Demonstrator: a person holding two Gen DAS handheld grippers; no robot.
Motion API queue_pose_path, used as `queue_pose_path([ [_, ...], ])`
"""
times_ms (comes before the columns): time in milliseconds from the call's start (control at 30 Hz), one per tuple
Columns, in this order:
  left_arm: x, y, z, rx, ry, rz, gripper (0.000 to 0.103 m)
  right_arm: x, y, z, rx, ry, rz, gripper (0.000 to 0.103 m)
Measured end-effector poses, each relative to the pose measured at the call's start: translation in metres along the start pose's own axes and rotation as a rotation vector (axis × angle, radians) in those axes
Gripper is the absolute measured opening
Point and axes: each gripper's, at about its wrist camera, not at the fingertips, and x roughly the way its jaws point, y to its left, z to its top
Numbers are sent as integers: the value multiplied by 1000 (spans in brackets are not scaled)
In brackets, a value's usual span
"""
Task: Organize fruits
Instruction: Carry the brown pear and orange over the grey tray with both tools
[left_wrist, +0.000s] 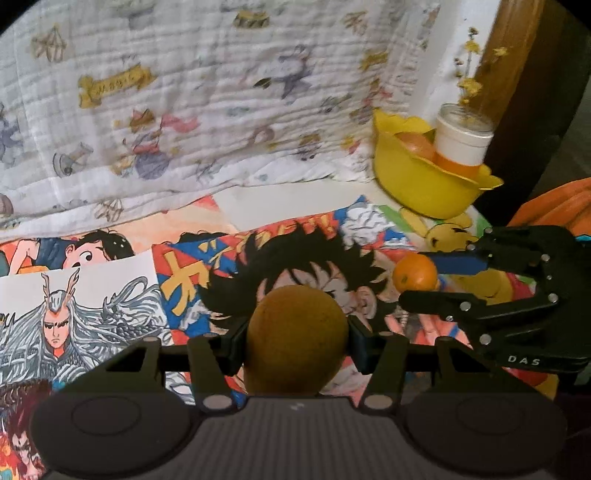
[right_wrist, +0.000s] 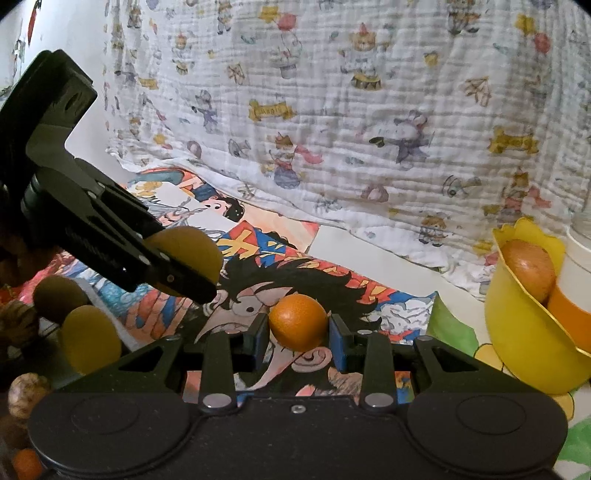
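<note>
My left gripper (left_wrist: 295, 341) is shut on a brown kiwi-like fruit (left_wrist: 295, 332), lifted above the comic posters. In the right wrist view the same left gripper (right_wrist: 184, 264) shows at the left with that fruit (right_wrist: 192, 251) between its fingers. My right gripper (right_wrist: 298, 334) is shut on a small orange (right_wrist: 298, 321); it appears in the left wrist view as the right gripper (left_wrist: 417, 273) holding the orange (left_wrist: 413, 275). A yellow bowl (left_wrist: 417, 181) at the right holds an apple-like fruit (right_wrist: 530, 269).
A white and orange jar (left_wrist: 461, 144) with dried yellow flowers stands behind the yellow bowl (right_wrist: 517, 343). Several more fruits (right_wrist: 88, 343) lie at the lower left. A printed white cloth (left_wrist: 184, 110) hangs behind. Comic posters (left_wrist: 184, 280) cover the table.
</note>
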Motion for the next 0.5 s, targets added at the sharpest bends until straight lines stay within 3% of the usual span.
queue_pose_path([
  [500, -25, -59, -45, 70, 28, -80, 58, -70, 25, -54, -40, 24, 18, 36],
])
